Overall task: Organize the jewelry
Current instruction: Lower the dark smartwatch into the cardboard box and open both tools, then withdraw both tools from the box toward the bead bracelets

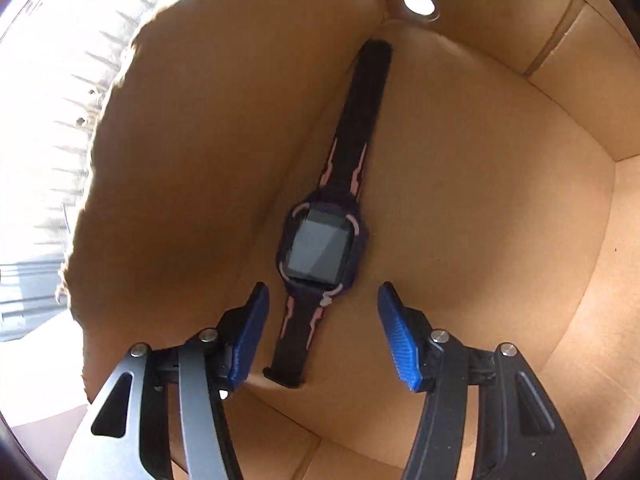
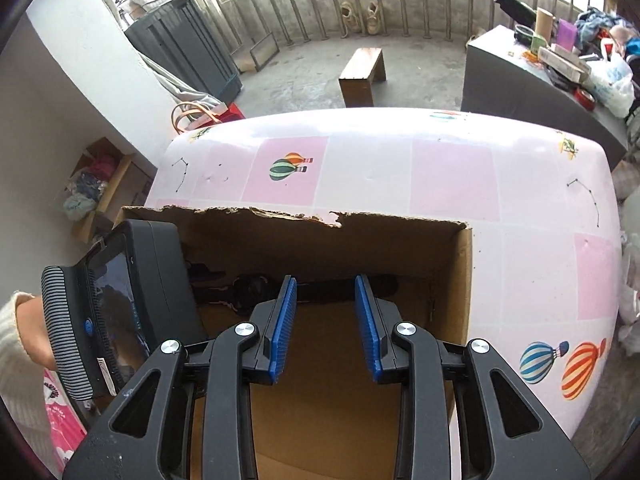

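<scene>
Left gripper [image 1: 323,316]: jaws apart, nothing held. Its 2 ribbed blue pads [image 1: 394,336] flank the lower strap of the watch [image 1: 322,246] without touching it.

Right gripper [image 2: 326,320]: jaws partly open, empty, poised over the box [image 2: 462,280]. Same ribbed blue pads on black plastic arms with silver rivets.

Watch: square dark glass face, black case and strap with pink trim. It lies flat and stretched out on the box floor, close against 1 wall.

Box: brown corrugated cardboard, open top, far edge torn and ragged. The watch is the only item seen inside.

The box stands on the tabletop [image 2: 440,168], covered in glossy pink-and-white checked cloth printed with hot-air balloons.

Beyond: concrete floor, small wooden bench [image 2: 362,70], railing bars, a cluttered dark table at far right.
</scene>
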A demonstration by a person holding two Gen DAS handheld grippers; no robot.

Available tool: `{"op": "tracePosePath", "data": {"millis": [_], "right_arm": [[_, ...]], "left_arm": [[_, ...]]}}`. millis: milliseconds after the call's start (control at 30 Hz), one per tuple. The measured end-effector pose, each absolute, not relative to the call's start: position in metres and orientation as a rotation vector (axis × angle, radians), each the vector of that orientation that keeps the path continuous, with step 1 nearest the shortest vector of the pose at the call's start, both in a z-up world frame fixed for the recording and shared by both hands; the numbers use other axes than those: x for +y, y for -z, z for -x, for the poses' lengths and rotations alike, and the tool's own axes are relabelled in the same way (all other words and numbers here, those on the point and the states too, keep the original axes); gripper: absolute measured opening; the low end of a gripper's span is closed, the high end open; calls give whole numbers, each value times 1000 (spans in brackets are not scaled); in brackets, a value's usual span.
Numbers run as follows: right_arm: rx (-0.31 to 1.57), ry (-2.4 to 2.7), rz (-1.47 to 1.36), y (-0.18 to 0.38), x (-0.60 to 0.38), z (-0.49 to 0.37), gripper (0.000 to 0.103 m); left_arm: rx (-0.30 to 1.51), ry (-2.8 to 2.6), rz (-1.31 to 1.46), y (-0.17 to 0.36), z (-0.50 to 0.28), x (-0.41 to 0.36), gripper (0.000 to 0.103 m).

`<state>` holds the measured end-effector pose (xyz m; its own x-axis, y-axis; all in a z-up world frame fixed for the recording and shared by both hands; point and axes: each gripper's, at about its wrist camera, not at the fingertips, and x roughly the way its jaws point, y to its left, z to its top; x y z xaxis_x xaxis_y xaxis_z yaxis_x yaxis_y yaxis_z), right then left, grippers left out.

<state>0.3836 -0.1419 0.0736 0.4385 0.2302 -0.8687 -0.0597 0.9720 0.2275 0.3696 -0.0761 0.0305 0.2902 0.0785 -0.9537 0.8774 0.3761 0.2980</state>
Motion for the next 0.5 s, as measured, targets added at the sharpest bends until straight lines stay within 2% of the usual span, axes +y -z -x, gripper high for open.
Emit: {"op": "tracePosePath", "data": {"millis": [33, 100, 133, 233, 433, 467, 500], "right_arm": [[1093, -183, -158, -76, -146, -380, 30], [1087, -201, -178, -75, -138, -383, 30], [1089, -213, -195, -75, -140, -382, 30], [1077, -210, -179, -74, -141, -380, 30], [1057, -243, -173, -83, -134, -378, 30], [1048, -243, -175, -85, -135, -374, 30], [1036, -251, -176, -89, -136, -371, 30]], "left_arm": [[1150, 675, -1072, -30, -373, -78, 45], [1115, 661, -1109, -31, -373, -82, 42], [1082, 648, -1149, -30, -372, -85, 36], [1054, 649, -1197, -31, -372, -93, 31], [1050, 649, -1178, -35, -390, -96, 31], [1054, 647, -1153, -37, -345, -90, 31], [1045, 648, -1123, -40, -340, -84, 31]]}}
